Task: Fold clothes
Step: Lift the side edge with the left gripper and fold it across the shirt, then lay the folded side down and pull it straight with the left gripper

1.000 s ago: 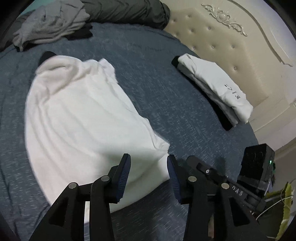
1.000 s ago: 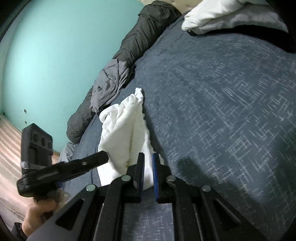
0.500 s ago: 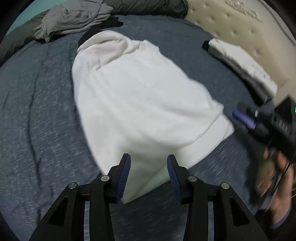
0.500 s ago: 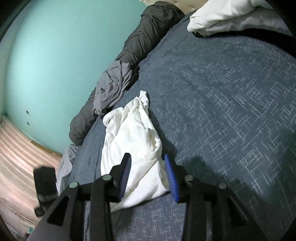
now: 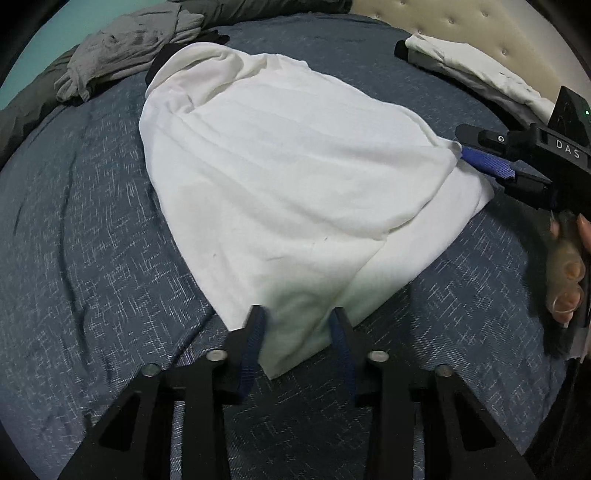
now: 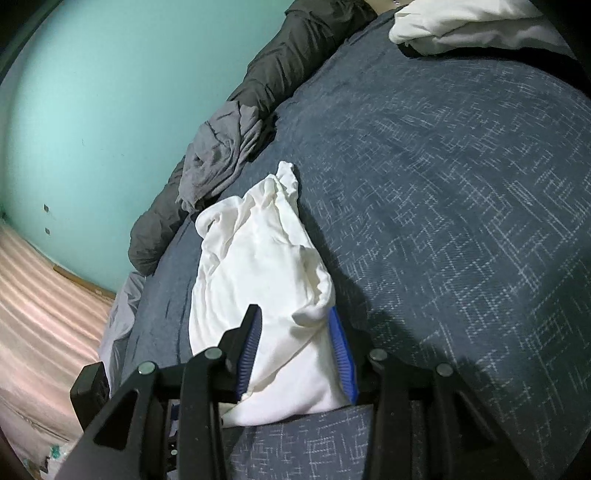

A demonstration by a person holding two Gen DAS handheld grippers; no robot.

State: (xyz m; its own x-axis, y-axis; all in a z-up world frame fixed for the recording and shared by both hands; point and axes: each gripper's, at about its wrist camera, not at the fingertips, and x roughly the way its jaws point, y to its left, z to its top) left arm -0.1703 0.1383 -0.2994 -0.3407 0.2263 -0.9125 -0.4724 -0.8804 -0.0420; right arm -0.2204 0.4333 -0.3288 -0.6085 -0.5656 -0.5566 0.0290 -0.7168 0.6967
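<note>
A white garment (image 5: 288, 173) lies folded over on the dark blue bedspread (image 5: 88, 258). My left gripper (image 5: 297, 332) is open, its fingers either side of the garment's near corner. My right gripper (image 5: 476, 162) shows at the right of the left wrist view, at the garment's right corner. In the right wrist view the right gripper (image 6: 293, 332) is open with the white garment (image 6: 258, 266) lying between its fingers.
A stack of folded white and grey clothes (image 5: 476, 70) lies by the padded headboard (image 5: 491, 26). A crumpled grey garment (image 5: 125, 51) and a dark duvet (image 6: 295, 59) lie at the far edge, below a teal wall (image 6: 110, 92).
My right gripper has opened, letting go of the white garment's corner. The left gripper has moved in over the near corner, and the garment now lies flatter on the bed.
</note>
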